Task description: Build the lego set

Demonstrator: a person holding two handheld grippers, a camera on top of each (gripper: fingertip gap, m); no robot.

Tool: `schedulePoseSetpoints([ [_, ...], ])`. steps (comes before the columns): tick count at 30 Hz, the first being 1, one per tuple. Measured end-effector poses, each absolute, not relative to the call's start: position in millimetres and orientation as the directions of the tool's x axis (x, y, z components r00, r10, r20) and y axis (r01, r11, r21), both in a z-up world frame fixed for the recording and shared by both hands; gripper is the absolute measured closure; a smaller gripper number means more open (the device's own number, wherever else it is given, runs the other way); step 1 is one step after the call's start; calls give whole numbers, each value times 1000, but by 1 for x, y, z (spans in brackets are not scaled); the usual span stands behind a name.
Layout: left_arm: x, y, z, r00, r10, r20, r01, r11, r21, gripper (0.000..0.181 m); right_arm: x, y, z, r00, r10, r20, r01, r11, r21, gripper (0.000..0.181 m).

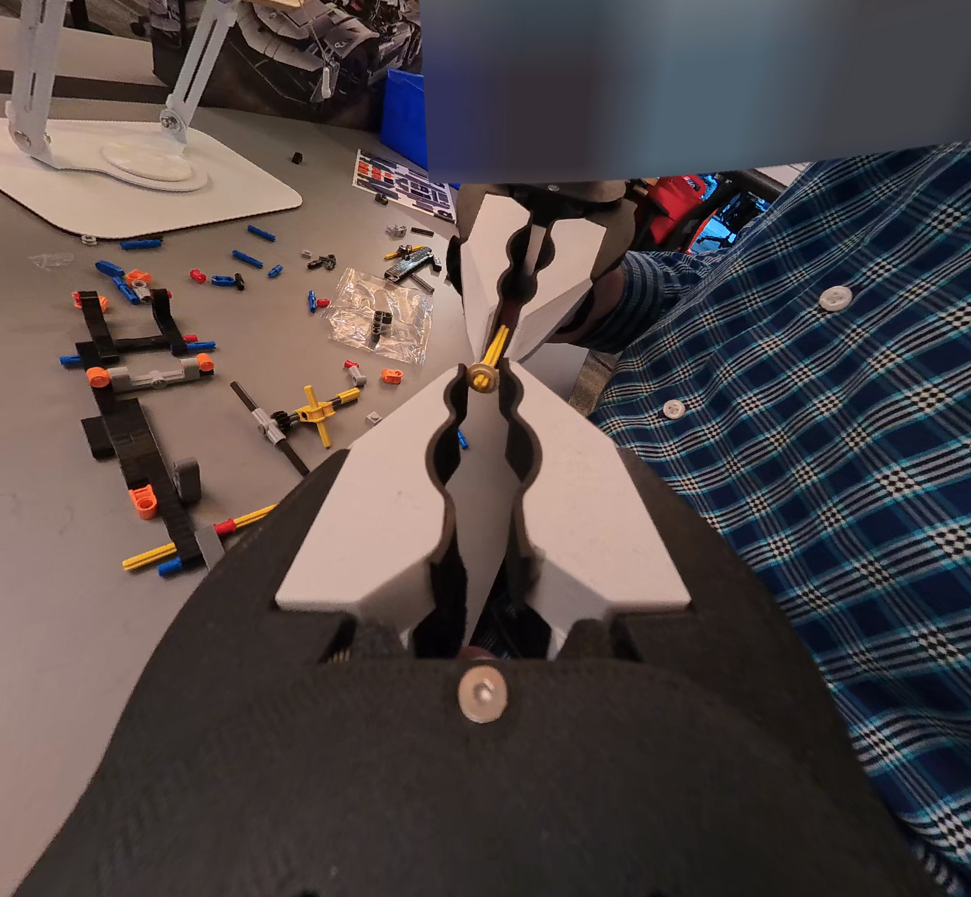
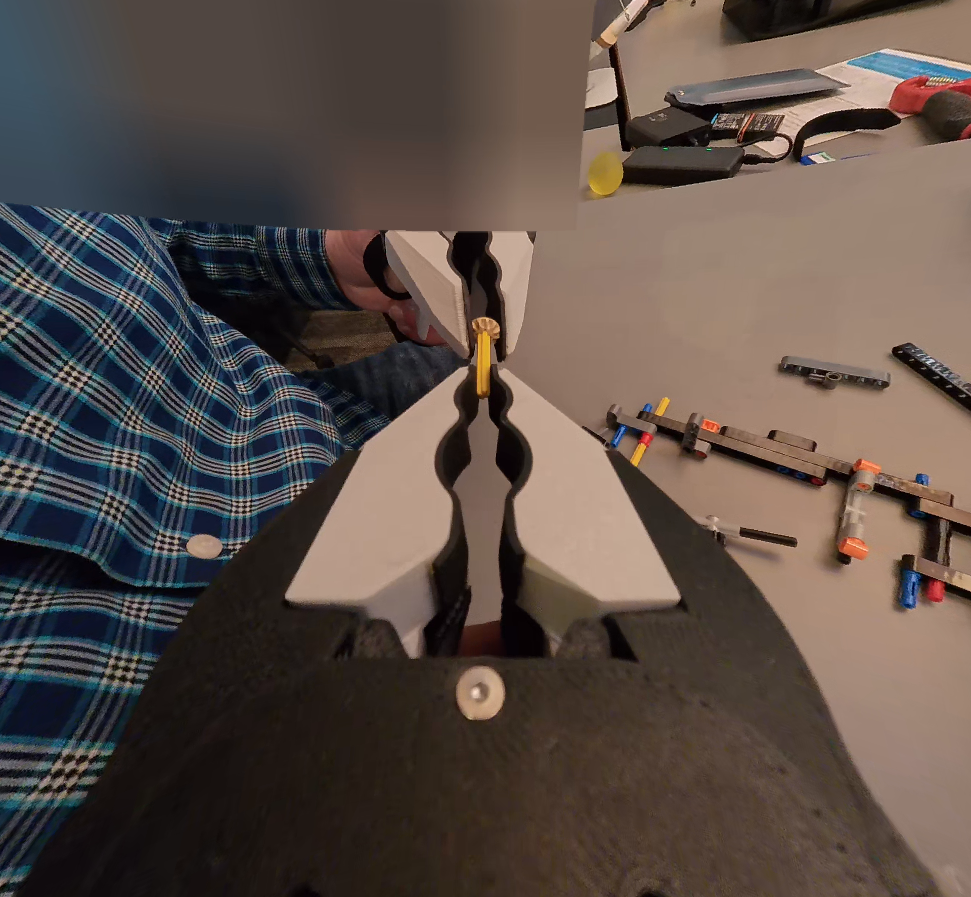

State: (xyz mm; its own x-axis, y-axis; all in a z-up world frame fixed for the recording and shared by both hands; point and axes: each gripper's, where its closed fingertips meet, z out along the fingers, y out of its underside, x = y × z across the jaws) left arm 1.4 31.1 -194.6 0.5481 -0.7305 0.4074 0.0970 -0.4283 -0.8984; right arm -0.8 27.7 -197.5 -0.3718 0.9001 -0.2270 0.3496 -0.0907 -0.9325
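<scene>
Both grippers meet tip to tip in the air in front of a person in a plaid shirt. My left gripper is shut on a small tan gear. My right gripper is shut on a short yellow axle. The axle's end sits in the gear's hole. In the left wrist view the axle runs up into the right gripper. In the right wrist view the gear sits between the left gripper's tips. The black partly built chassis lies on the grey table.
Loose blue, red, orange and yellow pieces, a yellow cross assembly and a clear bag lie scattered. A white stand and a sticker sheet sit behind. The chassis, grey beam and black electronics lie to the right. The tips of both grippers are at nearly the same place.
</scene>
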Motion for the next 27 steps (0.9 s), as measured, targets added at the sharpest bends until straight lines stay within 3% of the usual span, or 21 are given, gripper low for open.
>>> schedulePoseSetpoints([
  [27, 1, 33, -196, 548, -724, 419, 113, -432, -895, 172, -1, 30, -199, -364, 908, -206, 349, -72, -934, 180],
])
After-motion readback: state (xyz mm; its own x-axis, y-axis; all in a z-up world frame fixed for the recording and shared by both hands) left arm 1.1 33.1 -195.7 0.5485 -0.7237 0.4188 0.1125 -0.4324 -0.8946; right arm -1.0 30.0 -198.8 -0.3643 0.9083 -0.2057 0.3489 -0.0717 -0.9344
